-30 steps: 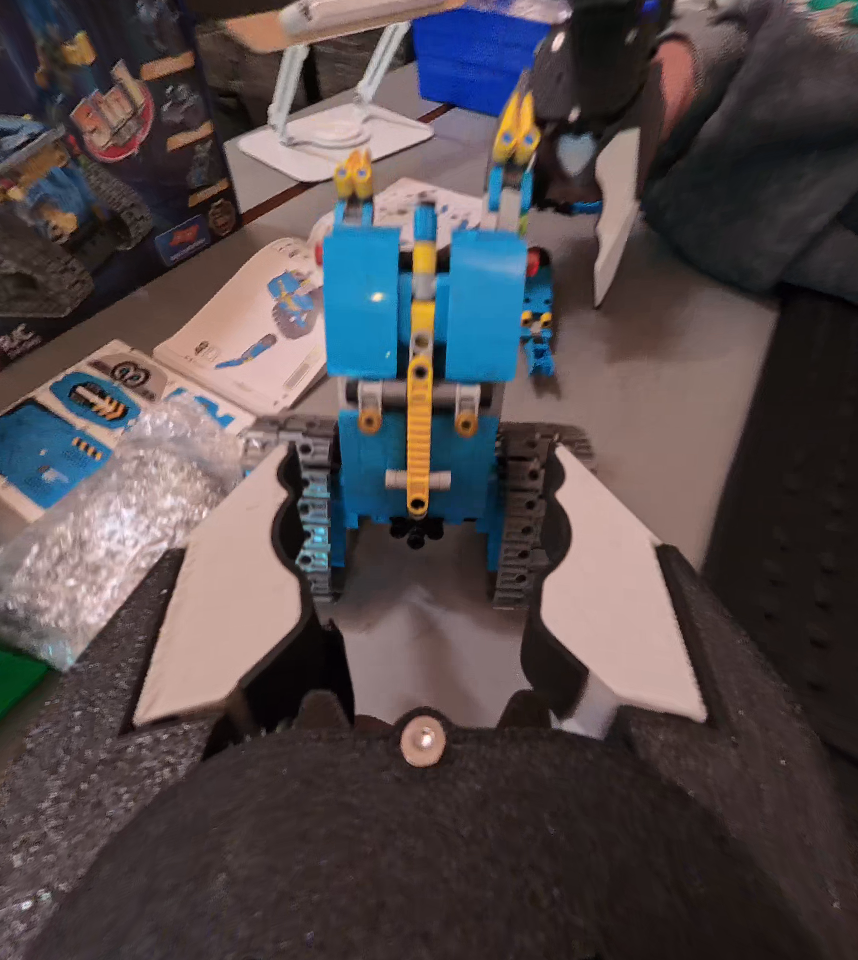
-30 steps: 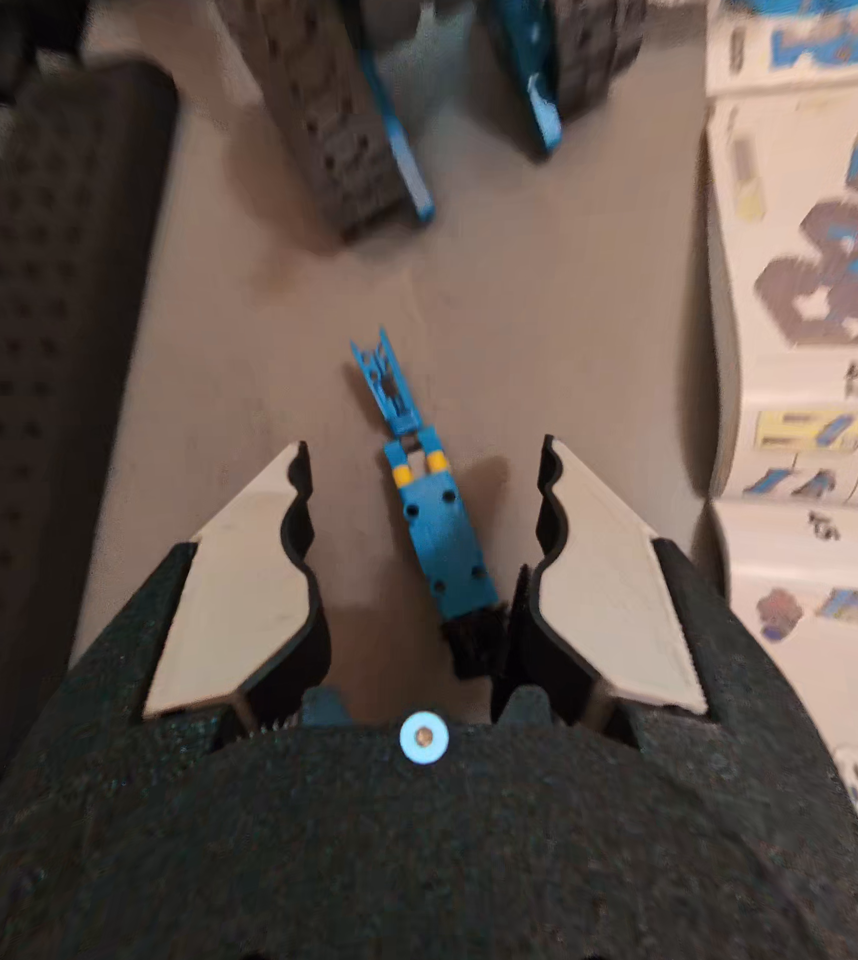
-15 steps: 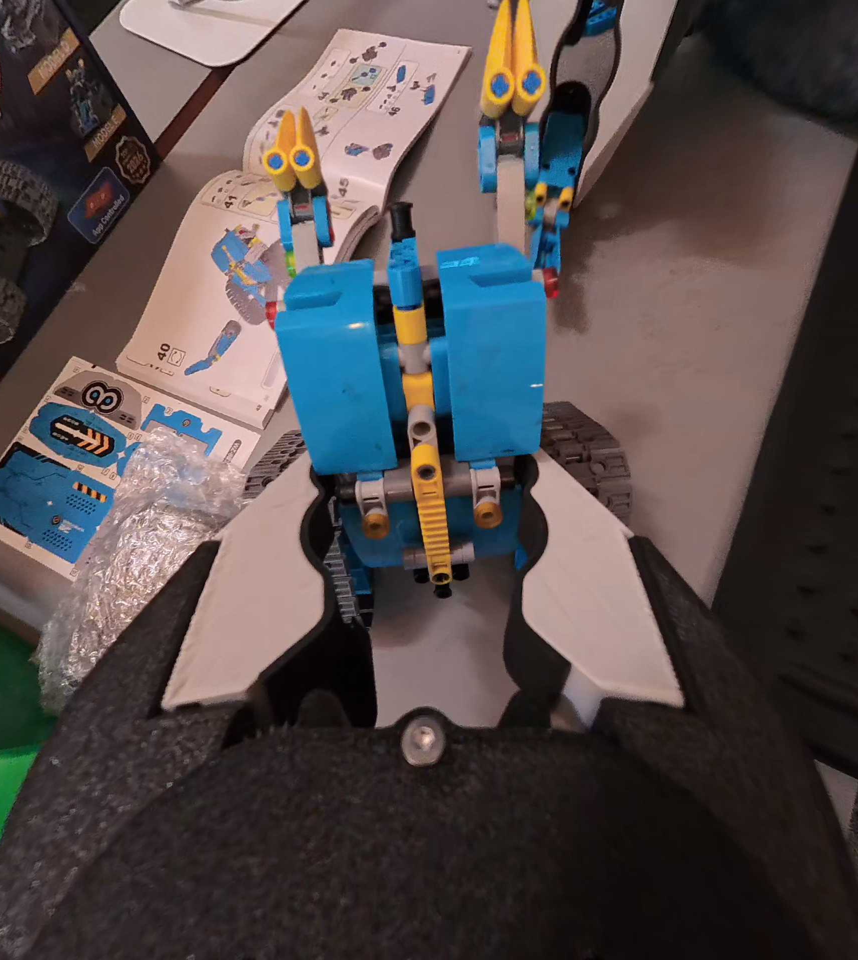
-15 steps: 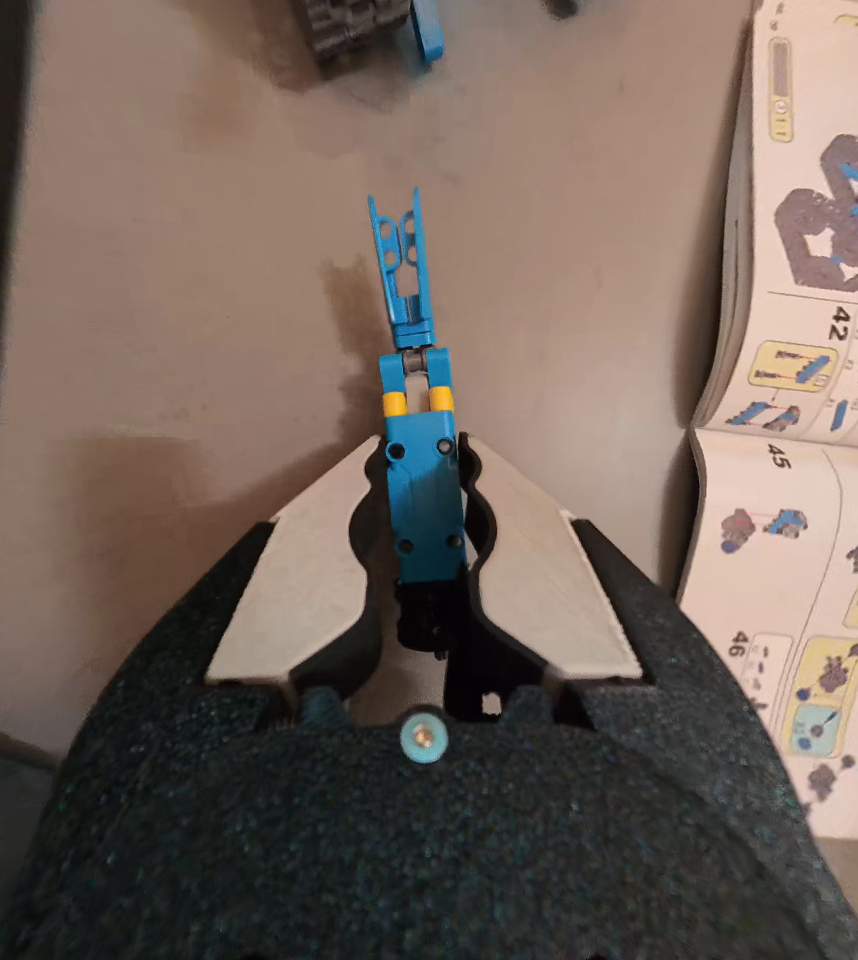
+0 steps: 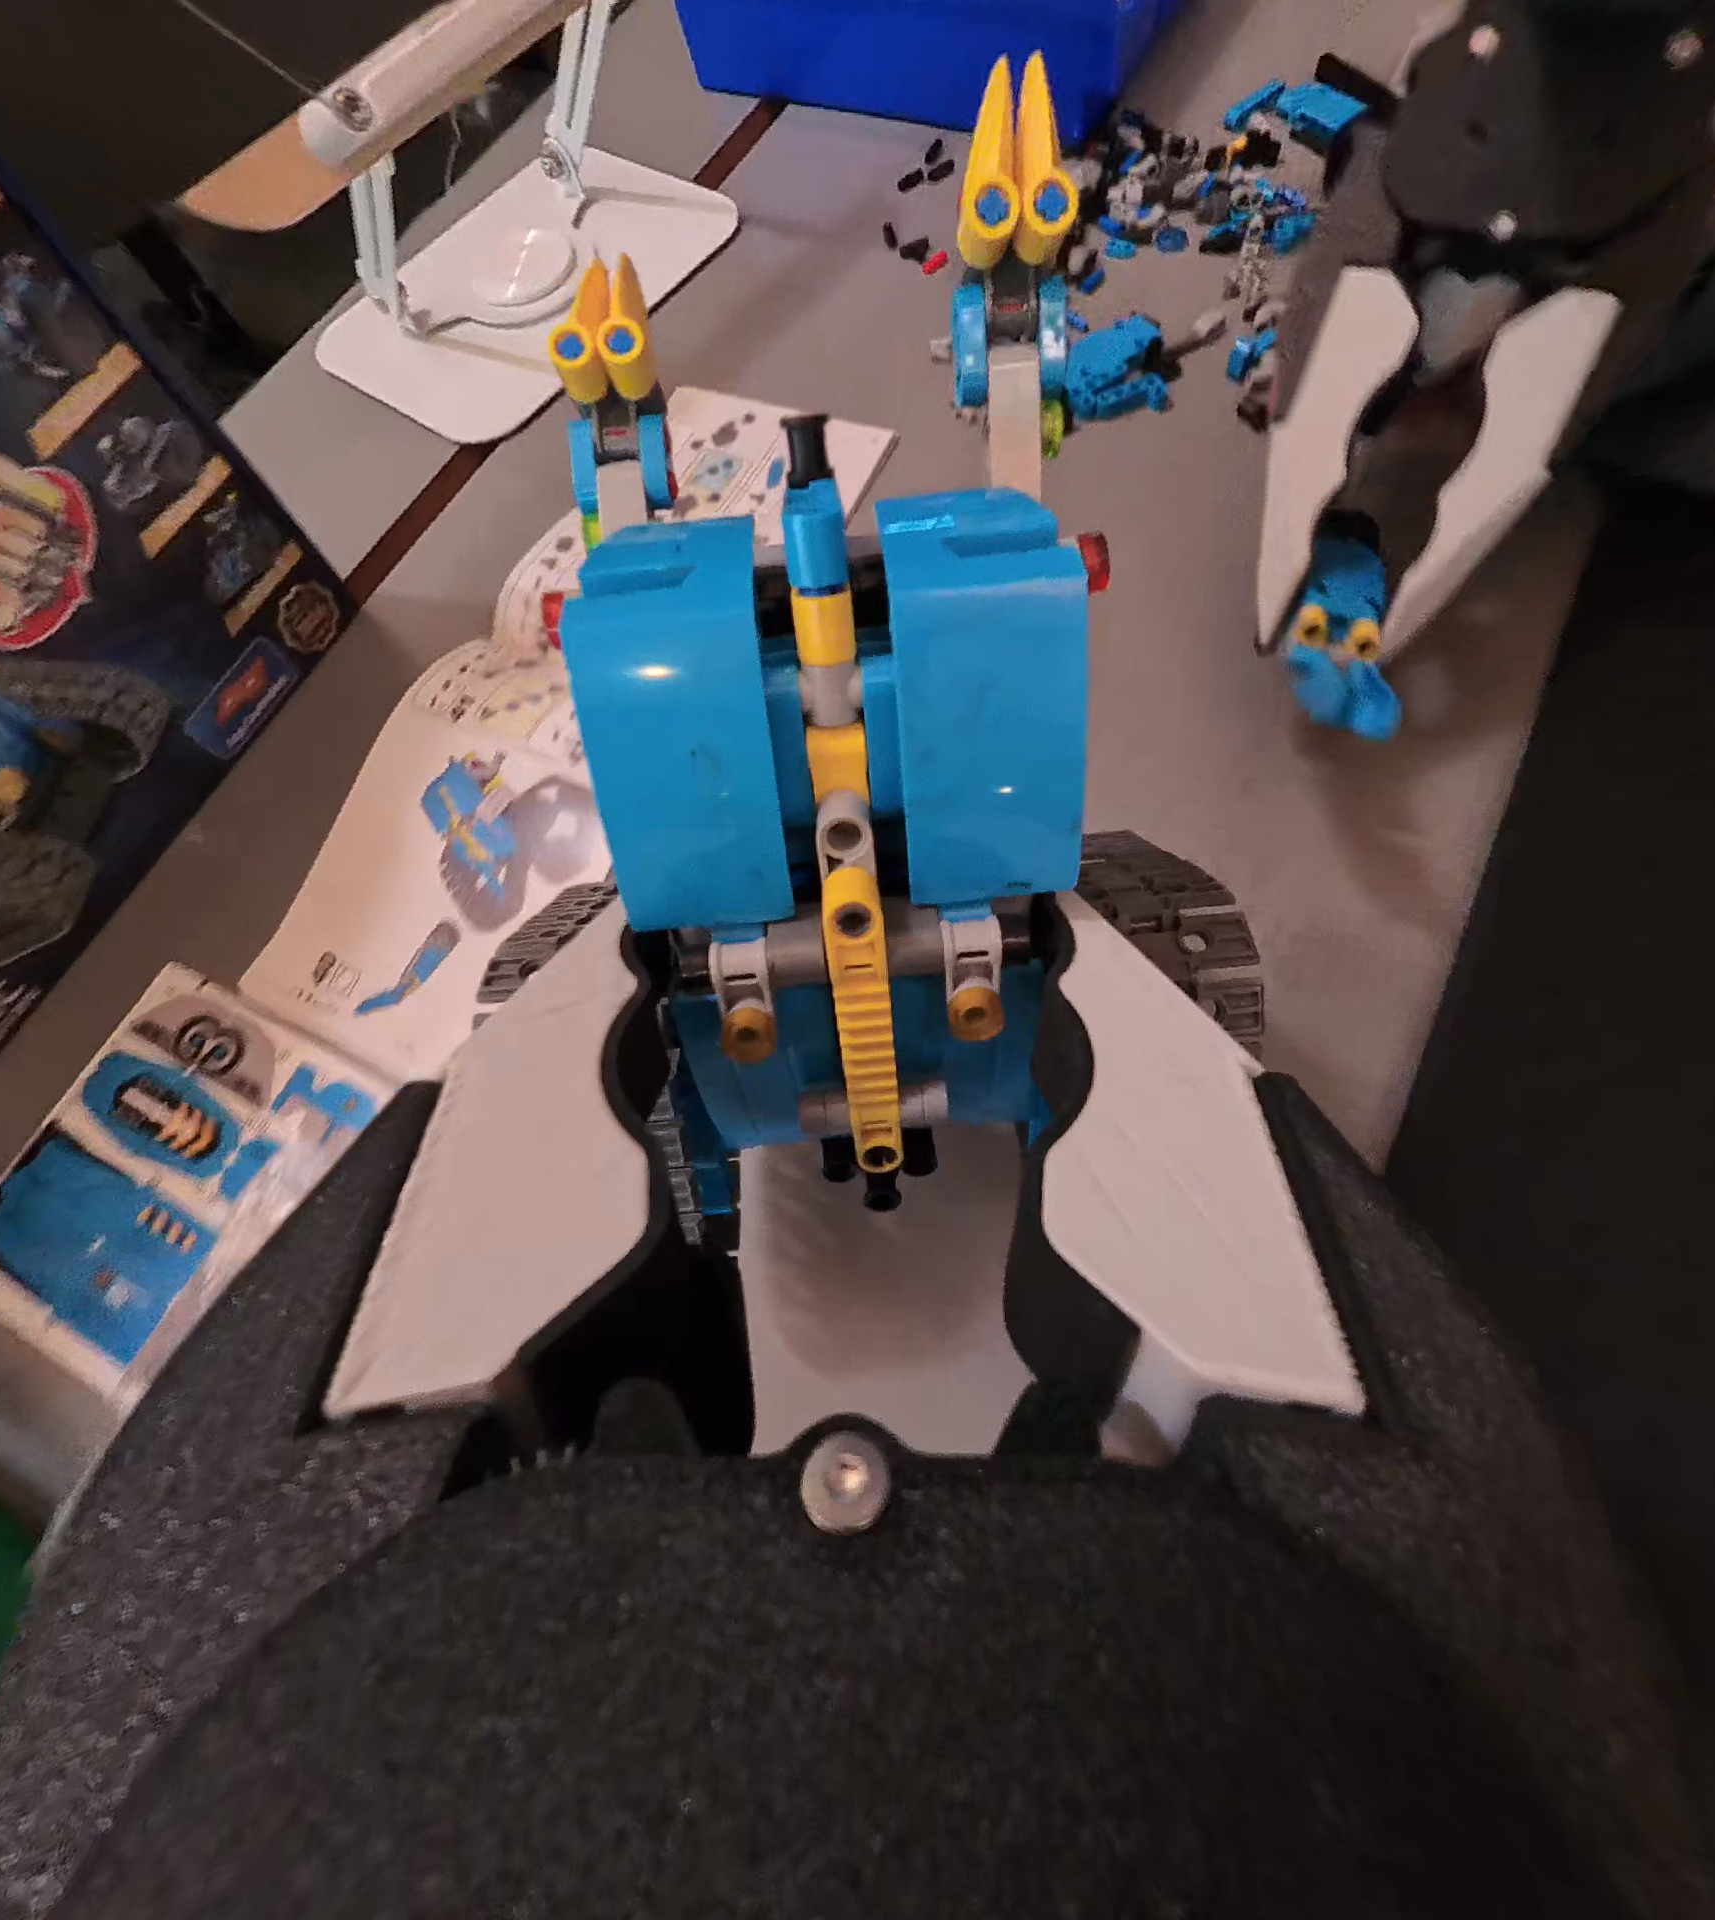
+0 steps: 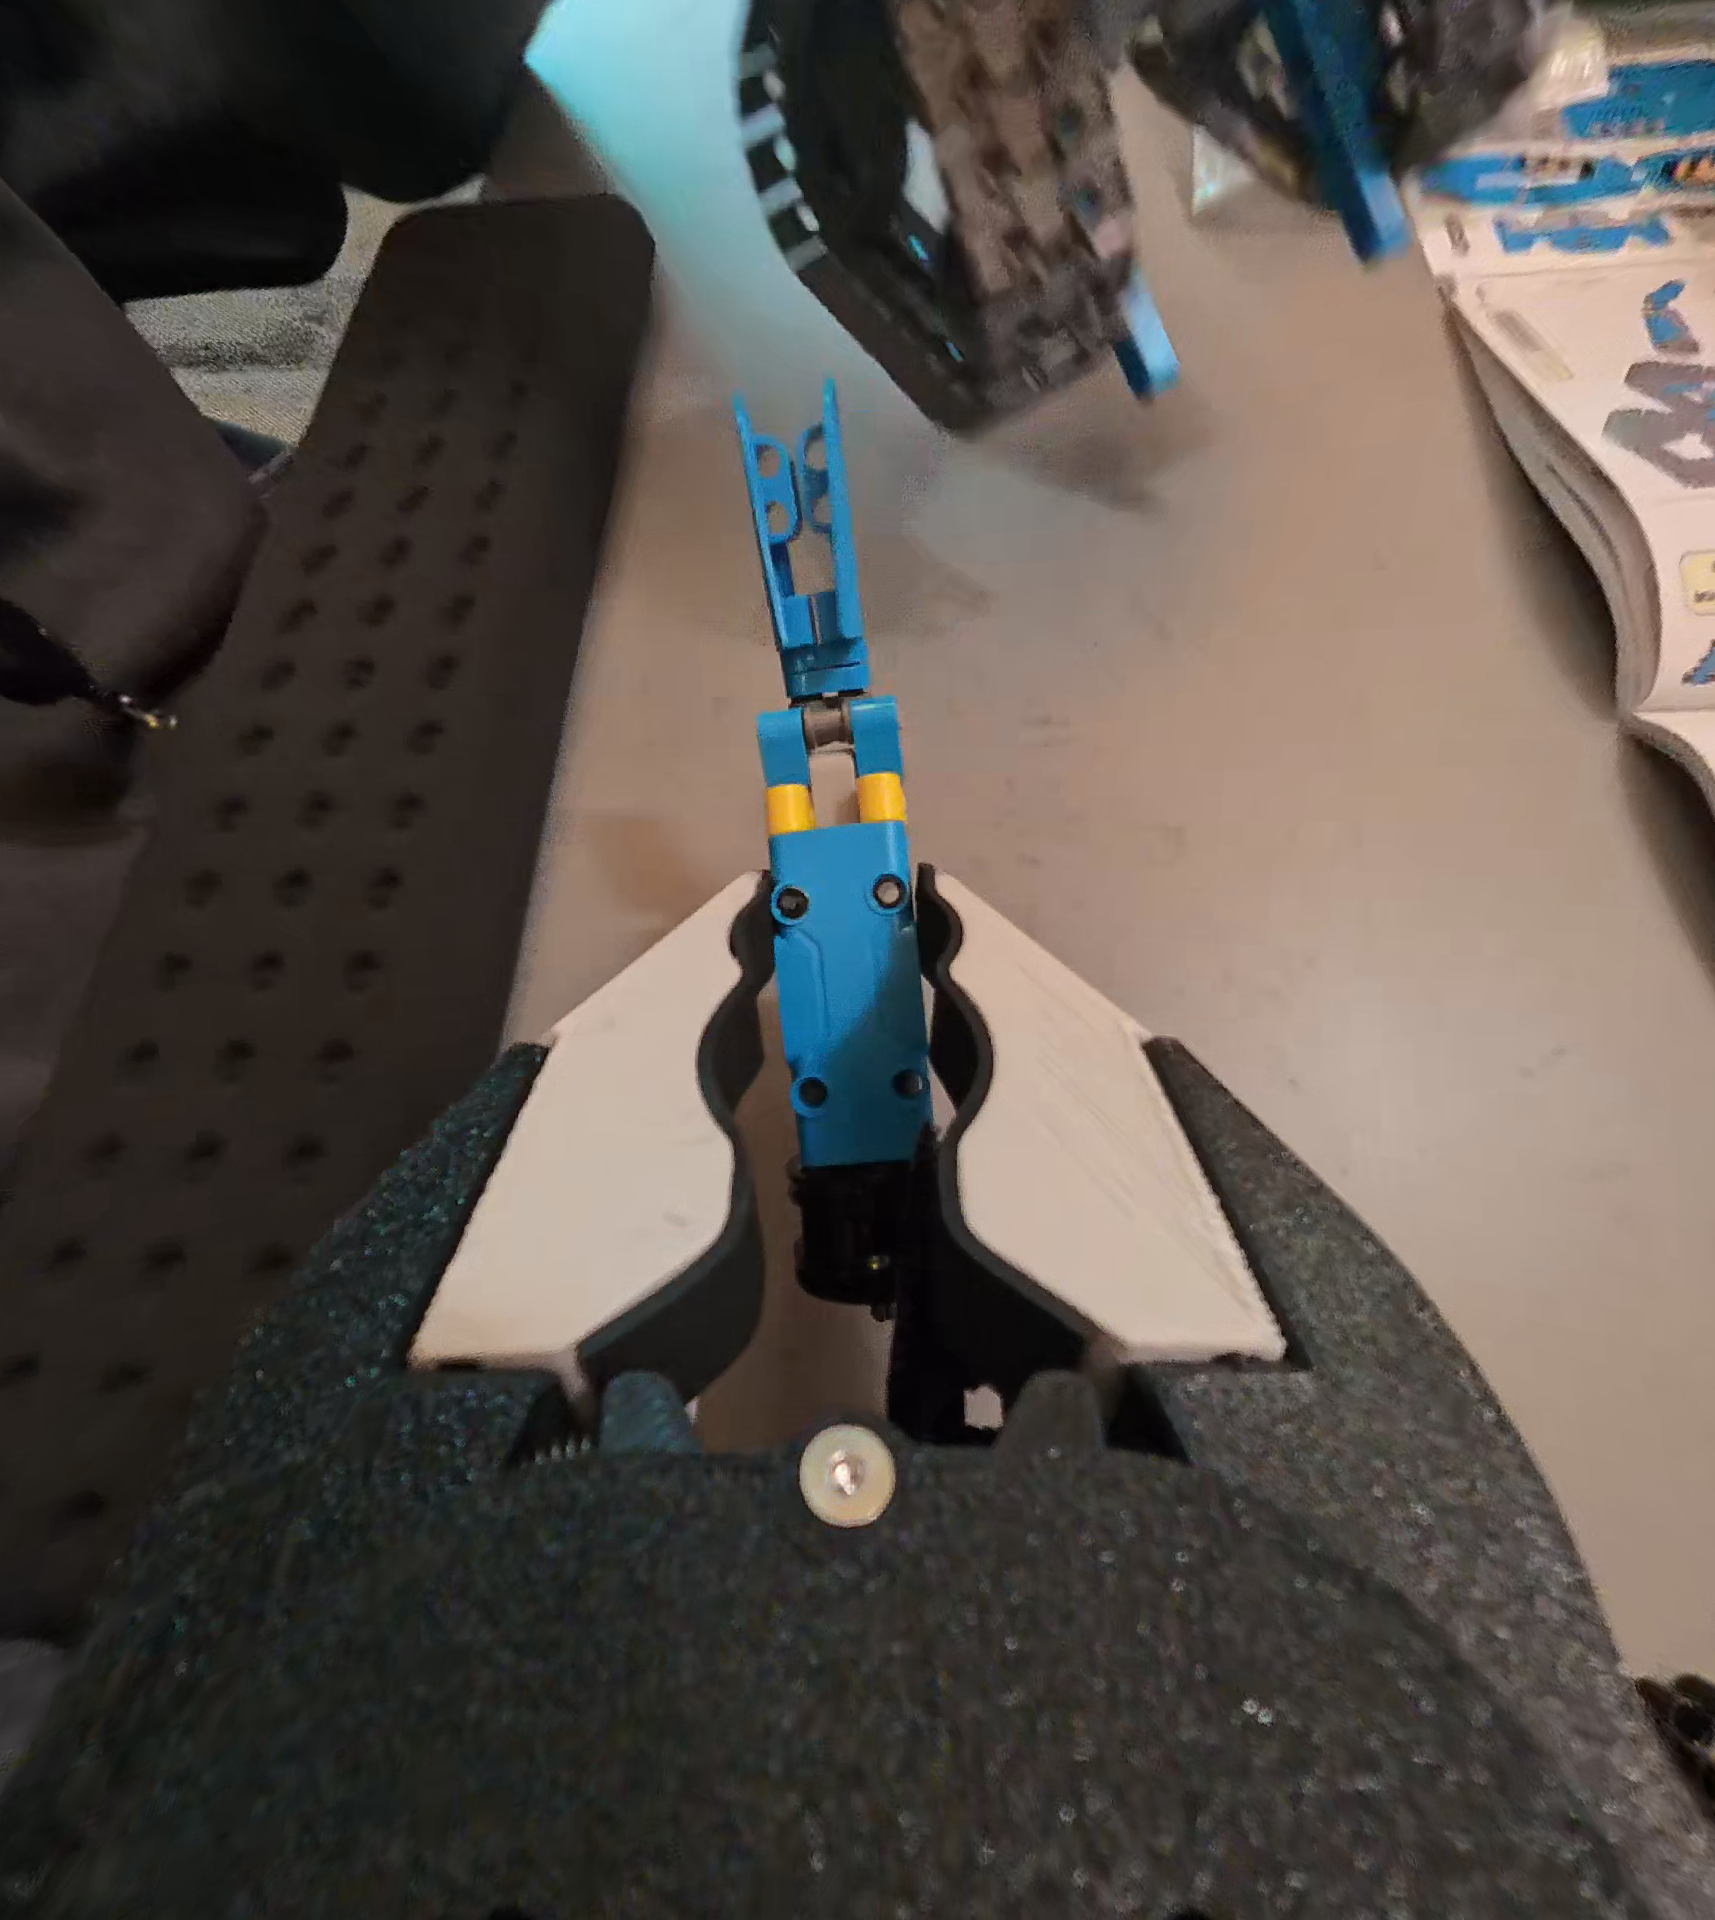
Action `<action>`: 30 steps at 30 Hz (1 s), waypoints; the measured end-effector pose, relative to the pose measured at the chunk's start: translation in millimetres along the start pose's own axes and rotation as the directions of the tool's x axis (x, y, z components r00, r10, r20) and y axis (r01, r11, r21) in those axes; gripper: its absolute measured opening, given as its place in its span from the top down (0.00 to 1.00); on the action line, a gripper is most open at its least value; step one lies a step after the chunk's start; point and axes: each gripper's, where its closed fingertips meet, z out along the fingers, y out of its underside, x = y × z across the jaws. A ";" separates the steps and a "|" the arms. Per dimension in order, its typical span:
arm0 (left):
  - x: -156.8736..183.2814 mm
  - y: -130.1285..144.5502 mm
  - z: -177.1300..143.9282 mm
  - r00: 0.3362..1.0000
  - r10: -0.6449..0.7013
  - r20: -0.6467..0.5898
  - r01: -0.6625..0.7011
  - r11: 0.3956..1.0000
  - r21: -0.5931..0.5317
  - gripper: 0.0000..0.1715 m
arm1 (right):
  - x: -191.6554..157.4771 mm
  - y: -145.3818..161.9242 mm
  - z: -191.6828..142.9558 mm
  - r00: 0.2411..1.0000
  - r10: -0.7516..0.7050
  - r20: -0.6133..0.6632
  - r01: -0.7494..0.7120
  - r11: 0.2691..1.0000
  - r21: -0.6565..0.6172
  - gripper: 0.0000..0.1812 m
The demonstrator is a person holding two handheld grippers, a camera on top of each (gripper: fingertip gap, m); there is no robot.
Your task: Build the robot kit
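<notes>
A blue and yellow brick-built tracked robot model (image 5: 832, 790) is gripped at its lower body between the two fingers of the left gripper (image 5: 848, 971), on the grey table (image 5: 1300, 831). To its right, a small blue arm piece (image 6: 848, 997) with yellow bands is clamped in the closed right gripper (image 6: 845, 914), its forked tip pointing away. An open instruction booklet (image 5: 417, 831) lies to the left of the model, loose bricks (image 5: 1185, 218) are scattered far behind, and a black perforated mat (image 6: 313, 831) lies along the table.
</notes>
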 end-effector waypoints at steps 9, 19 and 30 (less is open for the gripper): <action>-5.3 -45.3 124.5 0.987 0.037 -0.155 -0.053 0.993 -0.103 0.59 | -29.8 -2.3 19.3 0.995 -0.076 0.059 0.077 0.997 -0.016 0.85; 11.9 -36.1 139.5 0.987 0.050 -0.155 -0.060 0.996 -0.062 0.59 | -36.2 0.5 30.5 0.993 -0.078 0.084 0.081 0.996 -0.036 0.85; -2.3 -21.6 87.4 0.979 -0.086 -0.185 0.122 0.974 0.191 0.56 | -25.9 -6.3 35.5 0.995 0.030 0.095 -0.035 0.999 0.041 0.85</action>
